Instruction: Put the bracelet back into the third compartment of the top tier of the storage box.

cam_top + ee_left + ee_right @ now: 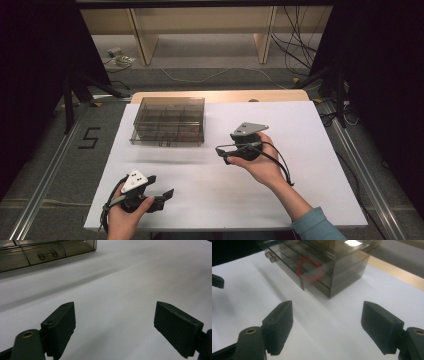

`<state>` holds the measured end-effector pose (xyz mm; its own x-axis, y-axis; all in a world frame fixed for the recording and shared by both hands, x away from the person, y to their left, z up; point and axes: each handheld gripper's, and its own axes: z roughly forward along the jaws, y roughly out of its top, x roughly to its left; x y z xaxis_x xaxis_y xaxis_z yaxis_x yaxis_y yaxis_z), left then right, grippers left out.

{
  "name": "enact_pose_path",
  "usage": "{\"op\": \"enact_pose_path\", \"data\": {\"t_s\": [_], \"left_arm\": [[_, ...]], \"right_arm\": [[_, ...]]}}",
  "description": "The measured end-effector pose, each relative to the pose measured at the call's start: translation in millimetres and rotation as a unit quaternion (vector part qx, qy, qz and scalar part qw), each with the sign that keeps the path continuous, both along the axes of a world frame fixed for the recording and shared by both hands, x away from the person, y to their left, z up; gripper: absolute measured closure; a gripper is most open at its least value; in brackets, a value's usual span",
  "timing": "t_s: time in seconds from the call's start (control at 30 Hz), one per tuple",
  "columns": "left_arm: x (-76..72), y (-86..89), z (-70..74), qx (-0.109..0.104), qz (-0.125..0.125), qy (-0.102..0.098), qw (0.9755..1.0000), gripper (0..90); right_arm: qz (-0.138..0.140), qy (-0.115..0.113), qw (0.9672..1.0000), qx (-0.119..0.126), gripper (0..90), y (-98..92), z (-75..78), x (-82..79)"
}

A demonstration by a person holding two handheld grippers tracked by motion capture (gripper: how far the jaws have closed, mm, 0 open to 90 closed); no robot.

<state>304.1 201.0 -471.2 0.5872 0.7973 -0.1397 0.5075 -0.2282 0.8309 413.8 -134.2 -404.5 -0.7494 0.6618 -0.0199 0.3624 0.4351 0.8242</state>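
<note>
Bench edges: you work on a white sheet [210,190] that covers the bench; a strip of bare wood [220,96] shows along its far side, and metal rails run on the floor to either side.
Open room: the near half of the sheet is bare around both your hands, and the right part is bare too.
Drawer box: the smoky clear drawer box [168,120] stands toward the far left of the sheet, square to its edges, well in from the left edge.
Red band: in your right tool's view a red loop [309,269] lies inside one drawer near the box's corner (that drawer front stands slightly out from the others).
Right tool: your right tool [223,152] is just to the right of the box's near right corner, pointing left toward it; its pads [279,325] stand wide apart with nothing between them, clear of the box.
Left tool: your left tool [166,196] sits at the near left, well apart from the box, pointing right; its pads [62,325] are spread wide over bare sheet.
</note>
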Motion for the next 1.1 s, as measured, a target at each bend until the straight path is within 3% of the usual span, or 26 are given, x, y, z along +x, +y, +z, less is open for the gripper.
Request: {"op": "enact_pose_path", "data": {"t_s": [0.57, 0.8, 1.0, 1.1], "left_arm": [[-0.1, -0.9, -1.4, 0.001, 0.000, 0.002, 1.0000, 17.4], [-0.1, -2.4, -2.0, 0.002, 0.000, 0.004, 1.0000, 17.5], [-0.7, -6.8, -2.7, 0.004, -0.012, 0.004, 0.9999, 17.4], [-1.3, -14.3, -2.0, 0.006, -0.030, 0.000, 0.9995, 17.3]], "right_arm": [[-0.041, 0.014, 0.9989, 0.019, 21.3, -77.4, -24.8, -32.9], [-0.056, 0.021, 0.9979, 0.026, 20.3, -106.8, -43.4, -52.3], [-0.069, 0.019, 0.9970, 0.030, 20.2, -125.9, -49.4, -67.6], [-0.075, 0.022, 0.9964, 0.032, 19.8, -132.1, -51.6, -73.6]]}}
